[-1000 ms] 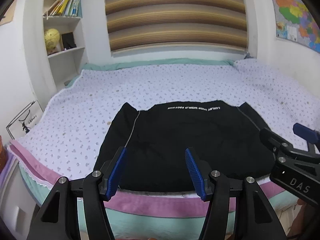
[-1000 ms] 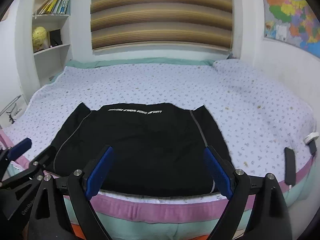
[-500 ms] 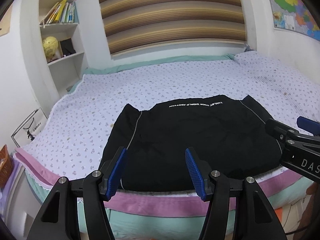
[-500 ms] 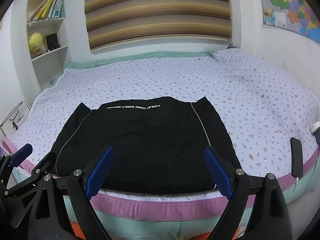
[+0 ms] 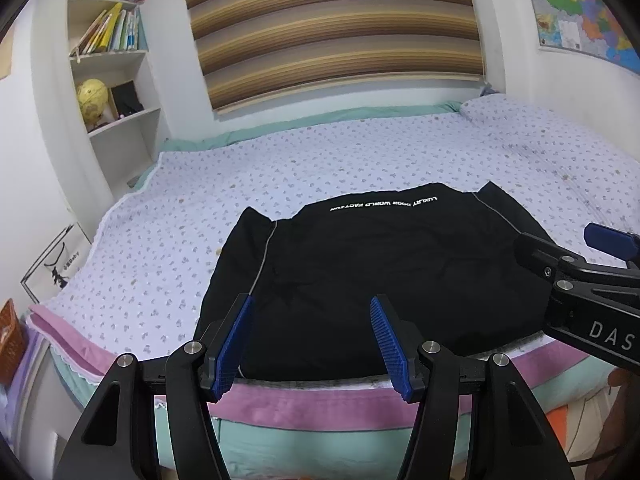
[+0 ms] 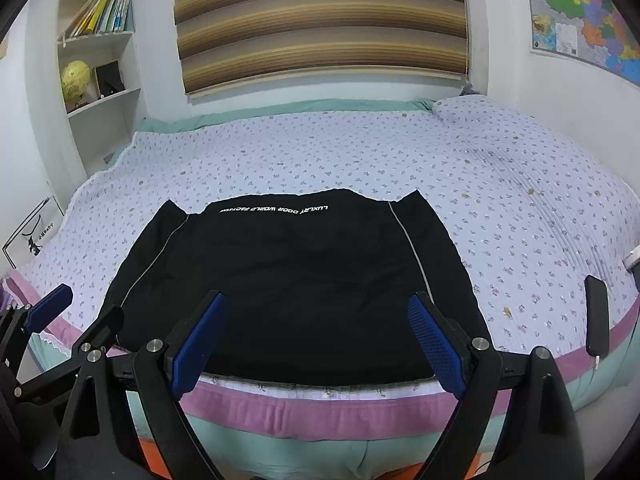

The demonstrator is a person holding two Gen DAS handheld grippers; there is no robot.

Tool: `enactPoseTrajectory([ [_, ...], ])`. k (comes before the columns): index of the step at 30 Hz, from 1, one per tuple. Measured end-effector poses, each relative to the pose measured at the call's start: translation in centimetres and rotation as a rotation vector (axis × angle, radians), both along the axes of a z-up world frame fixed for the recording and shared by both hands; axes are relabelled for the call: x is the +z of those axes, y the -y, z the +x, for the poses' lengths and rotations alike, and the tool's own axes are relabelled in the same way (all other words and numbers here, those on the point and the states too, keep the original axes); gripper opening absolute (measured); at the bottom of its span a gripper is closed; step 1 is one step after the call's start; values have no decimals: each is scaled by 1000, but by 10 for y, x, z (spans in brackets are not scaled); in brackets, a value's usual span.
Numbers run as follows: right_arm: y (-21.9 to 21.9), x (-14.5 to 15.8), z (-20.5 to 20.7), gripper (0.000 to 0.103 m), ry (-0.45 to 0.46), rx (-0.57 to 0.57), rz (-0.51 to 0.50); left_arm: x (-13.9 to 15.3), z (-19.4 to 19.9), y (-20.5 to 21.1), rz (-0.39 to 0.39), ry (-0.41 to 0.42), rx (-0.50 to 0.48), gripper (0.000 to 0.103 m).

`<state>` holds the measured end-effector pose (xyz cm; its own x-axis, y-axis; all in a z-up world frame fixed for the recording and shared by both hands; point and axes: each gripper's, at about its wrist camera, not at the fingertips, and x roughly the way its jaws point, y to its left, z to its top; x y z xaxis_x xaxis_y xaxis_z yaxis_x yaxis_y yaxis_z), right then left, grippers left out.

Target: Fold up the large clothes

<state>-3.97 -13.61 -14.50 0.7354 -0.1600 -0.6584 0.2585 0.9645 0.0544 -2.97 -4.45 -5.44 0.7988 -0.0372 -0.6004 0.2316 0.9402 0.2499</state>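
Observation:
A black garment [image 5: 380, 276] [image 6: 288, 280] with white lettering along its far edge and thin grey seams lies flat on the bed [image 5: 304, 160] [image 6: 500, 216], reaching the near edge. My left gripper [image 5: 312, 304] hovers open in front of the bed edge, over the garment's near left part, nothing between its blue pads. My right gripper [image 6: 316, 300] is open wide before the garment's near edge, also empty. The right gripper [image 5: 576, 272] shows at the right of the left wrist view, and the left gripper [image 6: 76, 316] shows at the lower left of the right wrist view.
The bed has a flower-print sheet with a pink and mint border. A dark phone-like object [image 6: 597, 316] lies at the bed's right edge. A bookshelf [image 5: 108, 80] with a globe stands at the left wall, a striped blind [image 5: 332, 28] behind, a map [image 6: 580, 12] on the right wall.
Both views have rolled slightly, so the room tilts. The garment and the two grippers' openings look the same.

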Motion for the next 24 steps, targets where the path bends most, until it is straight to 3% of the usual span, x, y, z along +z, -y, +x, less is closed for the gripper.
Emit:
enactPoseTrajectory([
  [24, -8, -8, 8, 93, -27, 22, -18, -4, 6, -4, 20, 5, 25, 61],
])
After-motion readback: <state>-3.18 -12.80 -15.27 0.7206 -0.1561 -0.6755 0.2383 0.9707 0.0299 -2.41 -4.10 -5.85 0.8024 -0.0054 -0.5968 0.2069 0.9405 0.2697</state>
